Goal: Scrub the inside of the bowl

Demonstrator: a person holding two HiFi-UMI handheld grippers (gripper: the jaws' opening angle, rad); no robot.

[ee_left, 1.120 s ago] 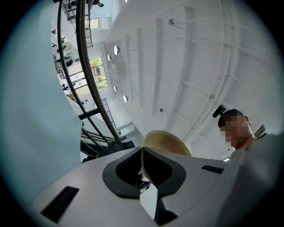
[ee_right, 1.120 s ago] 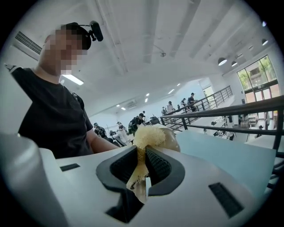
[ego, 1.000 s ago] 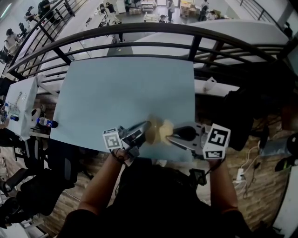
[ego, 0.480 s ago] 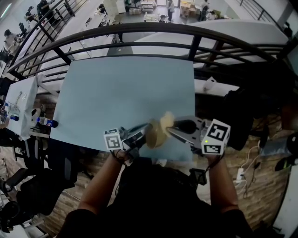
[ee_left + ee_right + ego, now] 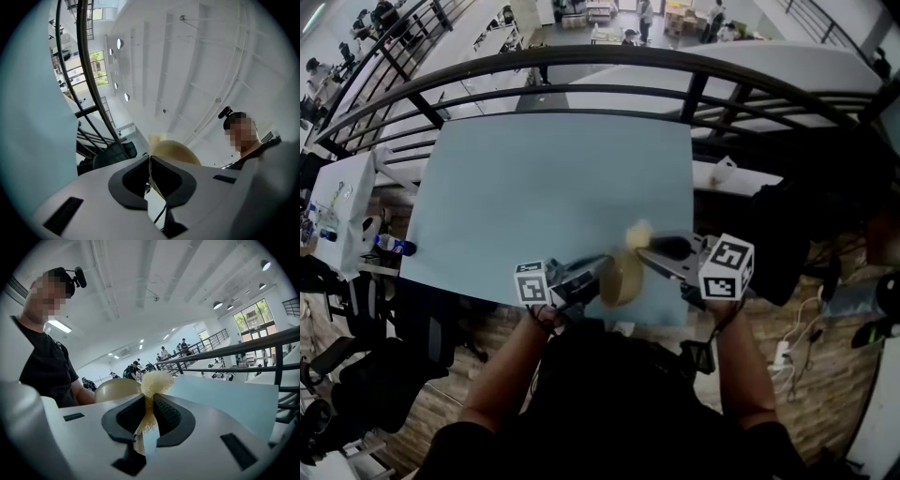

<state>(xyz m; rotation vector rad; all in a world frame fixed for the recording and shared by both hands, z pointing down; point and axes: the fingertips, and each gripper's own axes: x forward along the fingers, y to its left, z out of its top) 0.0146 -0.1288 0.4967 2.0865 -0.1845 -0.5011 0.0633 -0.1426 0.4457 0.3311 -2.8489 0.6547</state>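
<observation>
Left gripper (image 5: 594, 269), fingers clamped on the bowl (image 5: 622, 278) rim, holds it tilted over the counter (image 5: 544, 178) edge. Right gripper (image 5: 647, 251), fingers pinching a scrubber (image 5: 638, 232), sits just right of the bowl's upper rim.

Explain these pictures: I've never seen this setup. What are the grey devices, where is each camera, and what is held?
No robot here: a person holds a hand-held gripper in each hand. The head view comes from a camera on the person's head, looking down at a light blue table. The other two cameras ride on them, looking along their jaws. The left hand-held gripper is shut on the rim of a tan bowl, tilted at the table's near edge. The right hand-held gripper is shut on a pale yellow scrubber beside the bowl.
</observation>
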